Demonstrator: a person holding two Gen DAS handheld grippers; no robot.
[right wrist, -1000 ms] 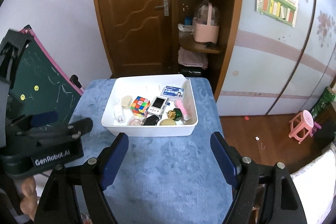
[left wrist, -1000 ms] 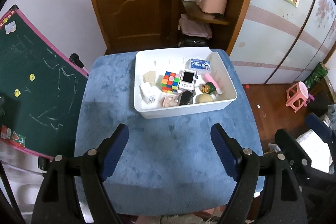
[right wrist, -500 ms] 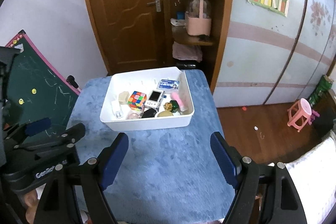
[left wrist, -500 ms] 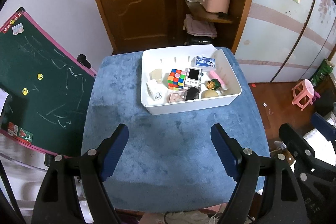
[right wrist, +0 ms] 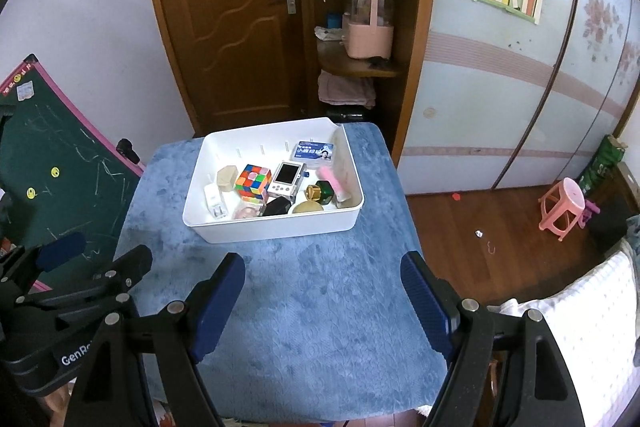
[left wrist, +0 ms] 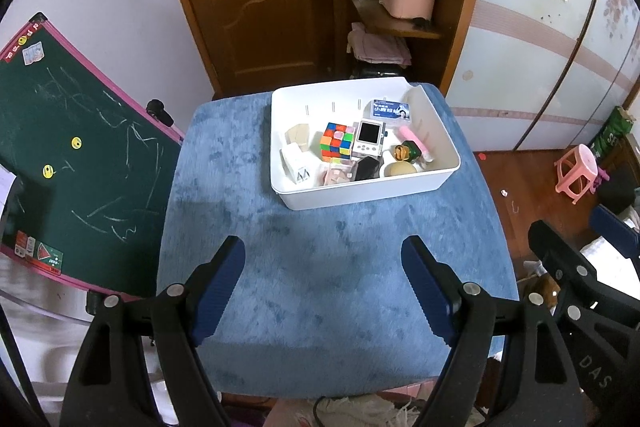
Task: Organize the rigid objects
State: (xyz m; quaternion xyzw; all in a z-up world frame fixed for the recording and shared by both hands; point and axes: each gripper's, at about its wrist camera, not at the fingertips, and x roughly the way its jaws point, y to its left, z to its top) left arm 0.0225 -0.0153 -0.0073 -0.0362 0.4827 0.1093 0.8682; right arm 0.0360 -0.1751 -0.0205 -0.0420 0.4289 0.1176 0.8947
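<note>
While both jaws gape empty, white bin point(left wrist: 362, 193) of small objects sits well ahead on blue table point(left wrist: 320, 267).

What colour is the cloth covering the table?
Blue; the cloth shows best in the left wrist view.

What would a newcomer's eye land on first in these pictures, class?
Likely the white bin on the far half of the blue cloth-covered table, packed with small items, chiefly a bright puzzle cube. Next, the open left gripper and right gripper, both empty above the cloth.
</note>
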